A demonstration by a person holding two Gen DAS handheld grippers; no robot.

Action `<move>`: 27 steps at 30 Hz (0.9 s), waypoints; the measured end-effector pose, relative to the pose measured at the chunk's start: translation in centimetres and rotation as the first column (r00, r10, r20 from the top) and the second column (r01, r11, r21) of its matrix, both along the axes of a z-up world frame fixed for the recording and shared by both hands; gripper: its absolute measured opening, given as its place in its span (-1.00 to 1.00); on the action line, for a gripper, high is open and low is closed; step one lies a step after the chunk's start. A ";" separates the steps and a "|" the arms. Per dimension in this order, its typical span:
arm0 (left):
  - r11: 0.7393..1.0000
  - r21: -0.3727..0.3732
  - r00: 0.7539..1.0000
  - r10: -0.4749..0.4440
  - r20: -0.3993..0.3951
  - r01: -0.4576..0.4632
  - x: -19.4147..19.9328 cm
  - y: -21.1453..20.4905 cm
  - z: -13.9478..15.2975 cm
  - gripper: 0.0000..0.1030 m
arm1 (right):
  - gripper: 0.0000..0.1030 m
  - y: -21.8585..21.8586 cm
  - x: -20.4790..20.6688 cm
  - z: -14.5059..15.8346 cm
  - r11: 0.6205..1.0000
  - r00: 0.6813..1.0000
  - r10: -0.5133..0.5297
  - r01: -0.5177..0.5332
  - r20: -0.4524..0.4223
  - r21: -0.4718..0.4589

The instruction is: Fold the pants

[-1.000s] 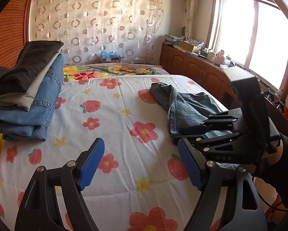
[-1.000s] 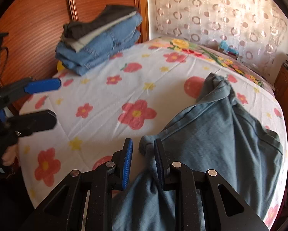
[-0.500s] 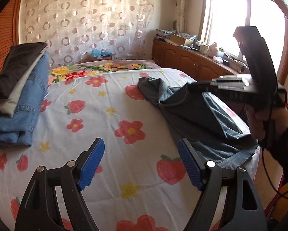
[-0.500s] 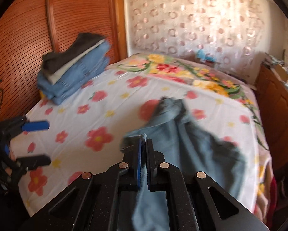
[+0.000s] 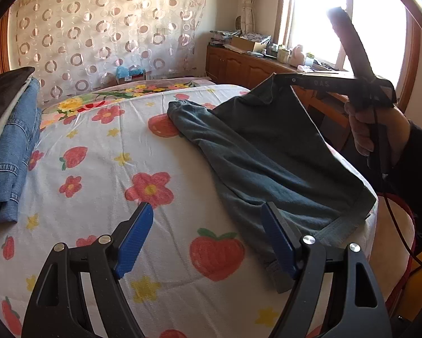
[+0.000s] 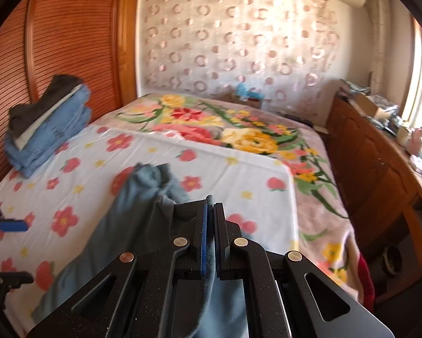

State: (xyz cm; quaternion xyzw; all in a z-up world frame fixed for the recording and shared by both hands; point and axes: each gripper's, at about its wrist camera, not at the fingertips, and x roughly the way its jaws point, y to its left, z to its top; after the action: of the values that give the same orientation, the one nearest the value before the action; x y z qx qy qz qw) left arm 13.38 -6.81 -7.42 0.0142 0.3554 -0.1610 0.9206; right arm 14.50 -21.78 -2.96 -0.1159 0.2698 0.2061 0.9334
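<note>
A pair of grey-blue pants (image 5: 267, 152) lies on the flowered bed sheet (image 5: 98, 174), one corner lifted off it. My right gripper (image 6: 210, 219) is shut on that corner, with a strip of cloth pinched between its blue pads; in the left wrist view the right gripper (image 5: 275, 80) holds the corner up above the bed, a hand (image 5: 371, 129) on its handle. From there the pants (image 6: 132, 214) hang down to the sheet. My left gripper (image 5: 208, 236) is open low over the sheet, its right finger beside the pants' waistband, nothing between the fingers.
A stack of folded jeans and dark clothes (image 5: 10, 129) sits at the left side of the bed, by a wooden slatted wall (image 6: 70, 42). A wooden cabinet (image 6: 380, 169) with clutter runs along the right under the window. A patterned curtain (image 5: 103, 36) hangs behind the bed.
My right gripper has shut on the pants' corner and risen with it, pulling the cloth up off the bed. My left gripper has shifted right, closer to the pants.
</note>
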 end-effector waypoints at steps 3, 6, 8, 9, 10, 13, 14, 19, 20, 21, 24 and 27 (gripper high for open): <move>1.000 0.004 1.000 -0.001 -0.002 0.001 0.0 -0.1 -0.1 0.54 | -0.93 -0.9 0.5 -0.4 0.998 0.998 -0.056 0.056 0.001 -0.001; 1.000 0.007 1.000 0.001 -0.002 -0.001 0.0 0.0 -0.2 0.54 | -0.93 -1.4 1.5 -1.6 0.993 0.992 -0.118 0.118 -0.041 -0.023; 1.000 0.004 1.000 0.005 -0.005 -0.005 0.2 0.0 -0.4 0.54 | -0.92 -1.6 1.8 -2.3 0.991 0.990 -0.131 0.130 -0.059 -0.028; 1.000 0.002 1.000 0.006 -0.007 -0.006 0.3 0.1 -0.4 0.54 | -0.92 -1.6 2.0 -2.5 0.990 0.988 -0.138 0.136 -0.069 -0.032; 1.000 0.002 1.000 0.007 -0.009 -0.007 0.3 0.1 -0.5 0.54 | -0.92 -1.6 2.2 -2.8 0.989 0.985 -0.149 0.147 -0.083 -0.037; 1.000 0.014 1.000 0.009 -0.017 -0.009 0.5 0.1 -0.9 0.54 | -0.58 -1.8 2.7 -2.8 0.984 0.979 -0.176 0.173 -0.104 -0.035; 1.000 0.018 1.000 0.008 -0.018 -0.007 0.7 0.1 -1.1 0.54 | -0.47 -1.9 2.7 -2.6 0.985 0.979 -0.174 0.172 -0.106 -0.024; 0.999 0.035 1.000 0.004 -0.029 -0.003 1.1 -0.2 -1.6 0.54 | -0.39 -1.6 3.1 -2.6 0.993 0.982 -0.119 0.122 -0.145 0.007; 0.999 0.040 1.000 0.002 -0.031 -0.001 1.3 -0.2 -1.7 0.54 | -0.39 -1.5 3.1 -2.8 0.993 0.982 -0.114 0.115 -0.153 -0.003; 0.999 0.046 1.000 0.000 -0.031 0.001 1.4 -0.3 -1.7 0.54 | -0.39 -1.5 3.2 -3.0 0.993 0.980 -0.117 0.115 -0.159 -0.021; 0.997 0.071 0.999 -0.011 -0.036 0.014 2.0 -0.7 -2.0 0.54 | -0.39 -1.5 4.1 -3.5 0.992 0.975 -0.125 0.120 -0.184 -0.038; 0.997 0.074 0.998 -0.025 -0.056 0.029 2.5 -0.9 -2.4 0.54 | -0.39 -1.7 5.5 -3.5 0.990 0.968 -0.137 0.129 -0.209 -0.052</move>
State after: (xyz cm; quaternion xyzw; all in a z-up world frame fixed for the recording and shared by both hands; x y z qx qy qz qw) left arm 15.88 -7.70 -9.78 0.0489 0.3861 -0.1605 0.9071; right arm 20.04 -23.51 -6.42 -0.0928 0.3788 0.1489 0.9087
